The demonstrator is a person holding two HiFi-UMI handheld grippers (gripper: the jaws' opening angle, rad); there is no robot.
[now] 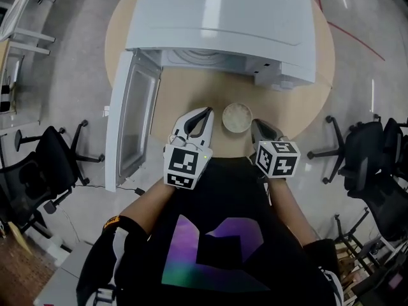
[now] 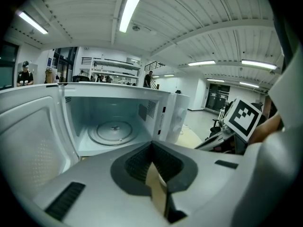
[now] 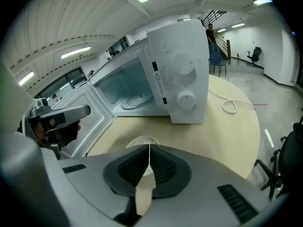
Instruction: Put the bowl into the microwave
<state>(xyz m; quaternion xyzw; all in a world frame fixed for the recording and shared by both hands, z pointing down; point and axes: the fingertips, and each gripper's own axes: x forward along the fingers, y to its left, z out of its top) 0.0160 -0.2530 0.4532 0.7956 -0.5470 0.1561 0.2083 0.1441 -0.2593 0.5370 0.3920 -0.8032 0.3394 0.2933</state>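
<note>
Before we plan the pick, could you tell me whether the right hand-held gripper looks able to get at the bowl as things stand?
Probably yes. The bowl sits on the table just ahead of the right hand-held gripper, with nothing between them. Its jaws are shut, though, and would have to open first.

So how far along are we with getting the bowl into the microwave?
Done: the microwave has its door open, turntable bare. In hand: nothing; the left gripper and right gripper have jaws together, either side of the bowl, which sits on the table. Left: grasp the bowl and set it inside.
</note>
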